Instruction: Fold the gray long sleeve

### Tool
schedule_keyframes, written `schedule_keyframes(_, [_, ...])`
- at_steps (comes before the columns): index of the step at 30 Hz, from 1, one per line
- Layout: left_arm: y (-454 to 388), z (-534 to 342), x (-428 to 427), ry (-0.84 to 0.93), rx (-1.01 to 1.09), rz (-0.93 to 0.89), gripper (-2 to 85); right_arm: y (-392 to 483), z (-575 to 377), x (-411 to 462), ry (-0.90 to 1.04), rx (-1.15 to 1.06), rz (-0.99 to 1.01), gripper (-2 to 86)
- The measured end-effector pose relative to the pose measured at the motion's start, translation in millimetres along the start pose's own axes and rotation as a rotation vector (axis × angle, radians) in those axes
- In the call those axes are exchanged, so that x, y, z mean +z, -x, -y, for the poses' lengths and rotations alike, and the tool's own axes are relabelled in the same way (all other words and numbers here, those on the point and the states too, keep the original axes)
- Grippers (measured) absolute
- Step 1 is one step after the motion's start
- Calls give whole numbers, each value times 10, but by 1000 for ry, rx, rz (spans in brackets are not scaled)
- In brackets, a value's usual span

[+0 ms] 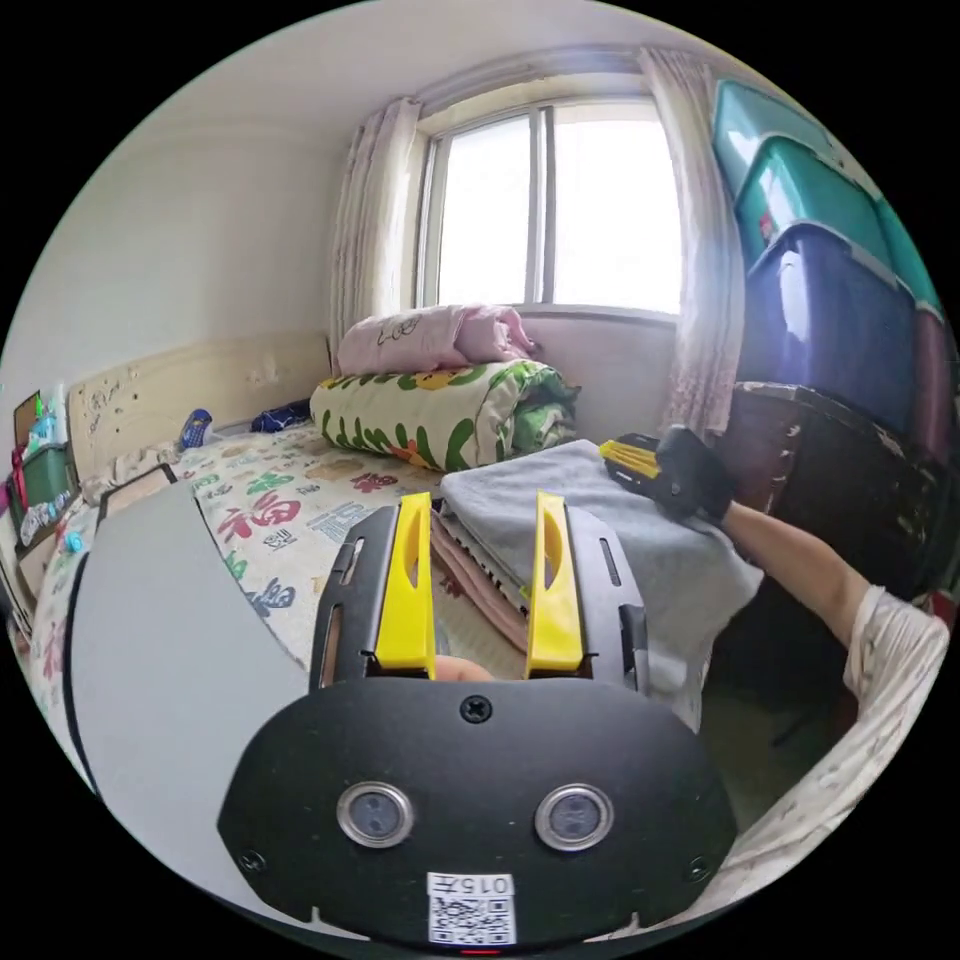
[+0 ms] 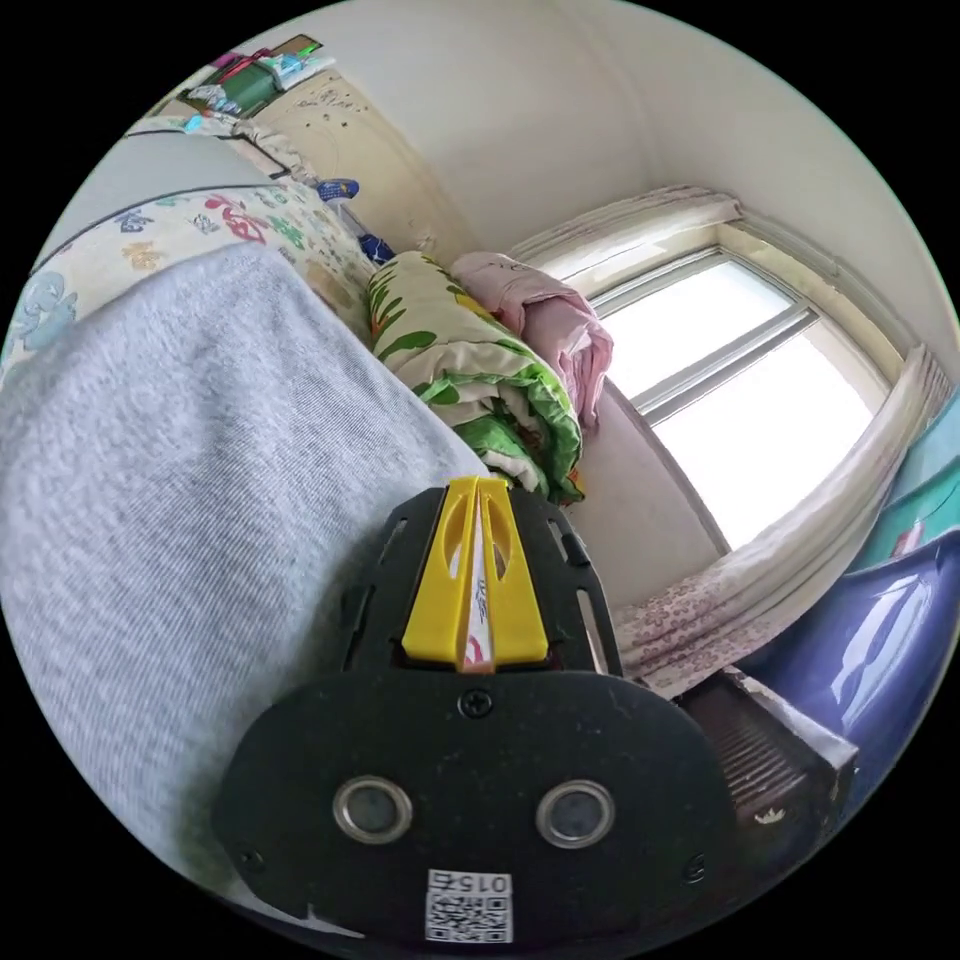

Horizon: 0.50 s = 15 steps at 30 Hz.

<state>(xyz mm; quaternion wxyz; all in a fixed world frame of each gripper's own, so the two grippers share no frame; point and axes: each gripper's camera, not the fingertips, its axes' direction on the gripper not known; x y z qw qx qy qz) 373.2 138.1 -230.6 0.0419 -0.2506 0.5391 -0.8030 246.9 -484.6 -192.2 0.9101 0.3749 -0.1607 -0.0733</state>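
The gray long sleeve (image 1: pixel 610 535) lies folded on top of a small stack of folded clothes at the bed's edge. In the right gripper view its gray knit (image 2: pixel 200 470) spreads to the left of the jaws. My left gripper (image 1: pixel 480 515) is open, its yellow jaws wide apart and nothing between them, just short of the stack's near corner. My right gripper (image 2: pixel 478 492) is shut, jaws pressed together with no cloth between them. In the left gripper view the right gripper (image 1: pixel 632 458) rests on the far side of the gray fold, held by a gloved hand (image 1: pixel 695 470).
The bed (image 1: pixel 290 520) has a patterned sheet, with a rolled green-and-white quilt (image 1: pixel 440 410) and a pink blanket (image 1: pixel 430 338) by the window. A smooth gray board (image 1: pixel 160 620) lies at the left. Stacked storage bins (image 1: pixel 830 300) stand on a dark cabinet (image 1: pixel 830 470) at the right.
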Motion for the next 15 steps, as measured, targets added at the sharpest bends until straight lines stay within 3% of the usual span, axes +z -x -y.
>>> schedule_keyframes(3, [-59,-488,-1511,-66,37,130,152,-611,-223,-760,-123,173,2,-10])
schedule_keyframes(5, [-34,-999,-2671,-123,-48,272,155,-1038,-471,-1449,-245,311,187,-10])
schedule_keyframes(9, [-102,-2146,-4293,-218,-211,531,156,-1217,-1006,-2450,-469,359,585,-10])
schedule_keyframes(12, [-209,-3269,-5523,-172,-418,867,160,-938,-1414,-3122,-599,326,815,-10])
schedule_keyframes(15, [-368,-4417,-6684,9,-673,1223,176,-461,-1688,-3616,-682,280,965,-10])
